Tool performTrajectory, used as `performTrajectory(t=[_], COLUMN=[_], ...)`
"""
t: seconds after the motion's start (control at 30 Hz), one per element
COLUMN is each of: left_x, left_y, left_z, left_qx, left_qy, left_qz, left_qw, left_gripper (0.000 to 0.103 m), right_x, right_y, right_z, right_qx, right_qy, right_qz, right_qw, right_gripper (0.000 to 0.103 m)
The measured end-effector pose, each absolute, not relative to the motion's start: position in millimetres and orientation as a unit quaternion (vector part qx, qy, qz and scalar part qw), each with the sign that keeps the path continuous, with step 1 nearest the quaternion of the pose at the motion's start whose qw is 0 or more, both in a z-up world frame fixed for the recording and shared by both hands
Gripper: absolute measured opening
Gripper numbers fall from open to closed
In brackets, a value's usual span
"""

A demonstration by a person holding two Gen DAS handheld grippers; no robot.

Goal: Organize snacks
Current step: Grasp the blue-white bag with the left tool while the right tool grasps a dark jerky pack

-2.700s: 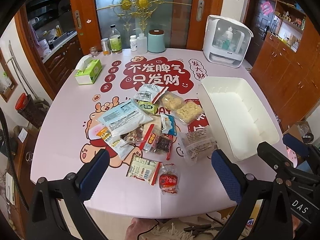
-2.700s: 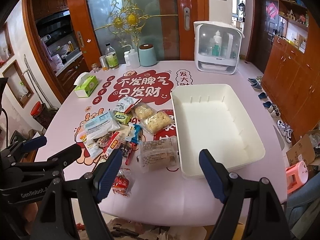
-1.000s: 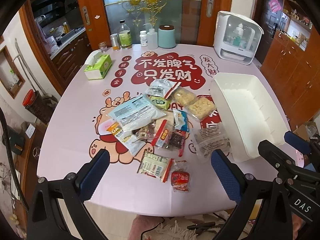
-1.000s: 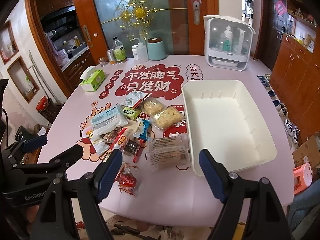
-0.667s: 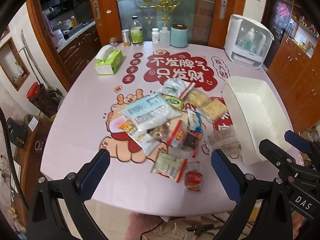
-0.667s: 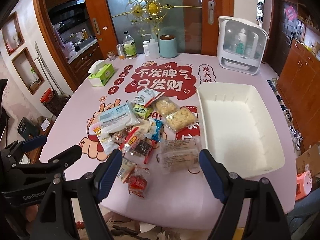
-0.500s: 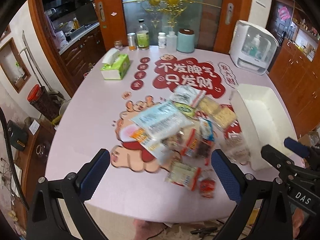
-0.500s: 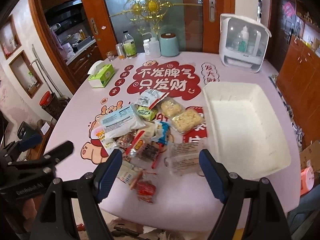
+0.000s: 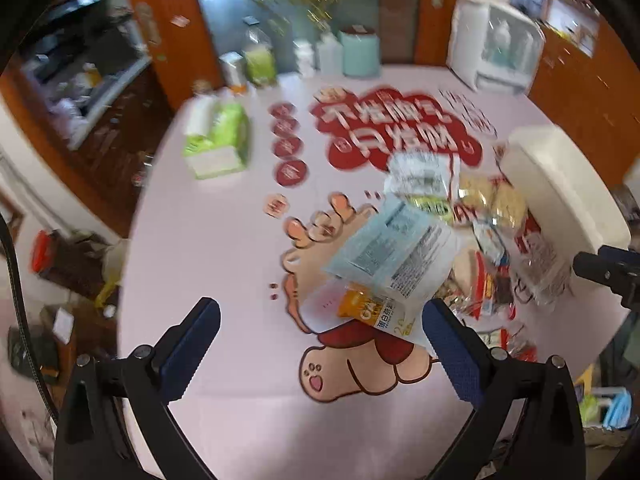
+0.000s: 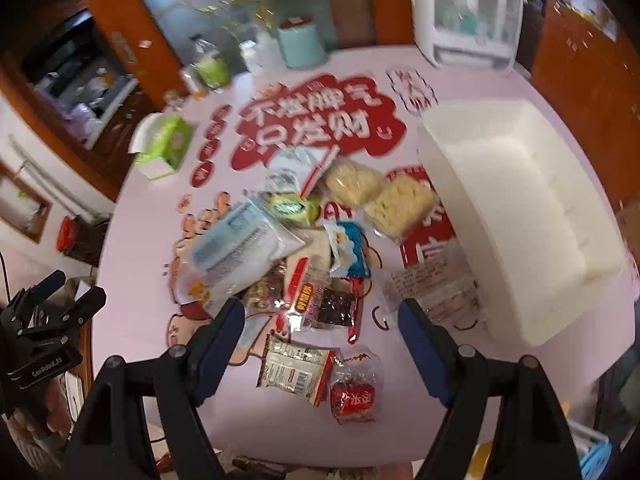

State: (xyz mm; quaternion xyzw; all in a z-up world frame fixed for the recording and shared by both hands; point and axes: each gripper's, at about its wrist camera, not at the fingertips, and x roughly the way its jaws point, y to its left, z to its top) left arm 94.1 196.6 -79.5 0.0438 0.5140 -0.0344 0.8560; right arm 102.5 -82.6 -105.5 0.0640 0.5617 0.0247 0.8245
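Several snack packets lie in a heap mid-table: a pale blue packet (image 10: 236, 248), two yellow cracker bags (image 10: 384, 196), a red-striped dark packet (image 10: 320, 304), a white packet (image 10: 292, 368), a small red packet (image 10: 354, 394) and a clear bag (image 10: 432, 284). The empty white bin (image 10: 528, 208) stands to their right. My right gripper (image 10: 320, 344) is open above the front of the heap. My left gripper (image 9: 320, 348) is open over the table left of the heap, its right finger by the blue packet (image 9: 396, 248); the bin (image 9: 560, 188) is at far right.
A green tissue box (image 10: 162, 146) sits at the table's left. Bottles and a teal canister (image 10: 300, 42) stand at the back edge, a white appliance (image 10: 466, 20) at back right. The pink table (image 9: 208, 248) has red printed characters. Wooden cabinets surround it.
Both grippers moved forward and down toward the table; the left one swung left, so the heap now sits at its right. Both views are blurred by motion. Nothing was grasped.
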Motion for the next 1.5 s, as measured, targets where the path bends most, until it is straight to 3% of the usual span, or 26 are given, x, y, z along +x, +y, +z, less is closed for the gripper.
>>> performTrajectory(t=[0.17, 0.4, 0.53, 0.83, 0.93, 1.27, 1.37, 1.43, 1.5], left_x=[137.1, 183.8, 201.9, 212.8, 217.1, 234.6, 237.6, 238.6, 240.0], left_y=[182.0, 139.8, 128.9, 112.5, 110.2, 115.6, 116.5, 113.6, 111.0], left_z=[-134.8, -181.8, -207.3, -224.4, -227.6, -242.7, -245.4, -245.8, -247.4], left_qx=[0.04, 0.081, 0.084, 0.103, 0.112, 0.096, 0.091, 0.095, 0.093], left_qy=[0.565, 0.593, 0.622, 0.624, 0.622, 0.681, 0.683, 0.682, 0.679], left_qz=[-0.12, -0.183, -0.203, -0.21, -0.206, -0.175, -0.173, -0.17, -0.172], left_qw=[0.815, 0.78, 0.752, 0.746, 0.747, 0.704, 0.704, 0.705, 0.708], left_gripper=[0.101, 0.101, 0.101, 0.103, 0.103, 0.103, 0.103, 0.103, 0.103], right_x=[114.8, 131.4, 144.1, 151.1, 149.4, 155.8, 156.5, 157.6, 156.1], right_y=[-80.2, -74.3, -68.2, -52.8, -58.0, -76.9, -80.5, -80.5, -78.0], right_z=[-147.9, -195.7, -214.2, -222.4, -225.1, -244.3, -248.2, -247.9, -243.5], right_qx=[0.088, 0.138, 0.15, 0.035, 0.022, 0.093, 0.113, 0.11, 0.116], right_qy=[0.59, 0.616, 0.624, 0.63, 0.629, 0.646, 0.644, 0.643, 0.641], right_qz=[0.007, 0.022, 0.027, -0.024, -0.048, -0.038, -0.032, -0.026, -0.013], right_qw=[0.802, 0.775, 0.766, 0.776, 0.775, 0.757, 0.755, 0.757, 0.759], right_gripper=[0.078, 0.054, 0.053, 0.056, 0.064, 0.085, 0.087, 0.083, 0.062])
